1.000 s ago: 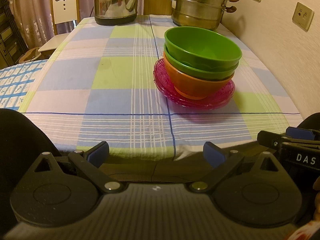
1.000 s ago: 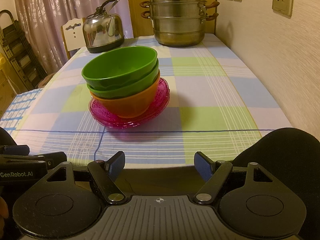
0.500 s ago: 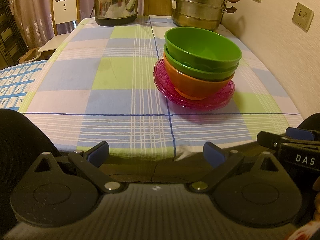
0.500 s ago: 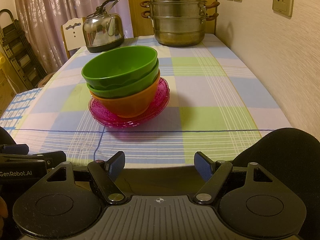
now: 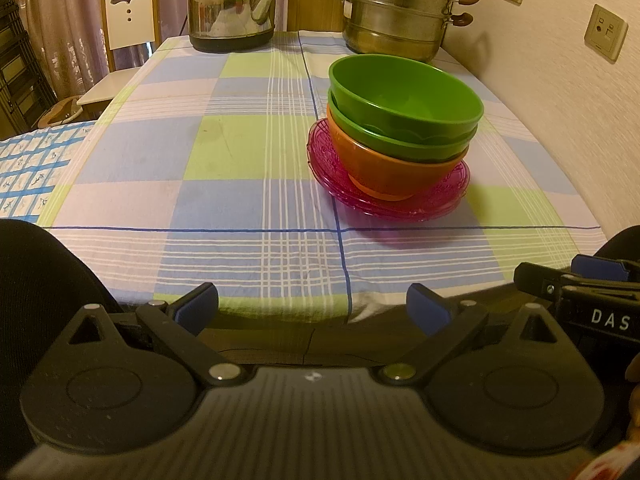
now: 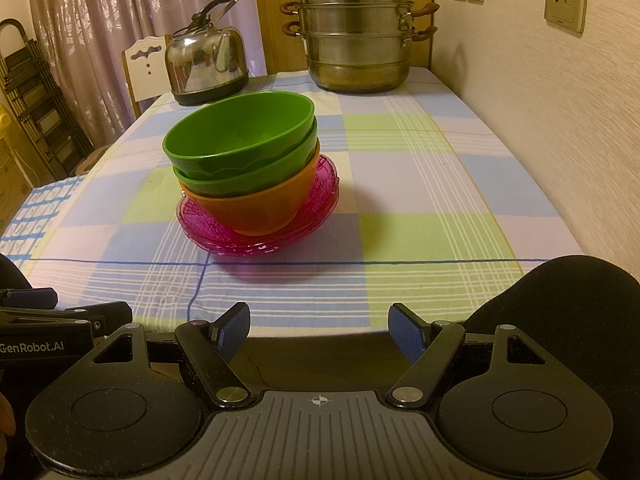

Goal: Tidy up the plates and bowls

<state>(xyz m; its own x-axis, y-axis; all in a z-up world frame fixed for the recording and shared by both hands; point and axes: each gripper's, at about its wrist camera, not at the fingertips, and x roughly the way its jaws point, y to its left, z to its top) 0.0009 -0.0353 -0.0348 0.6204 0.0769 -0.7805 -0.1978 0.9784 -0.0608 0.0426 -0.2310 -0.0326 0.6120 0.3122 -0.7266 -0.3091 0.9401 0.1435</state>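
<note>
Both of my grippers hover off the near edge of the table (image 5: 240, 208), nothing between their blue pads. Left gripper (image 5: 312, 306): jaws spread wide, fingertips just short of the checked tablecloth (image 5: 224, 148). Right gripper (image 6: 320, 330): jaws likewise spread, and its body shows at 3 o'clock in the left wrist view. Neither touches any dish.

Stack, left wrist view, at 1 o'clock from my left gripper: 2 green bowls nested, the top green bowl (image 5: 404, 94) seated in the lower green bowl (image 5: 400, 142), which sits in 1 orange bowl (image 5: 384, 168). The orange bowl stands on pink transparent plates (image 5: 436, 200); their rims lie stacked, and I cannot tell how many there are. All bowls are upright, mouths up.

Stack, right wrist view, at 11 o'clock from my right gripper: the same pile, top green bowl (image 6: 240, 132), lower green bowl (image 6: 256, 176), orange bowl (image 6: 260, 208), pink plates (image 6: 248, 246).

Far end of the table, 12 o'clock: a steel kettle (image 5: 232, 10) on the left and a tiered steel steamer pot (image 5: 396, 12) on the right, well apart from the stack. A white chair (image 5: 128, 20) stands at 10 o'clock beyond the table edge. The wall (image 6: 560, 120) with its sockets runs along the 3 o'clock side.
</note>
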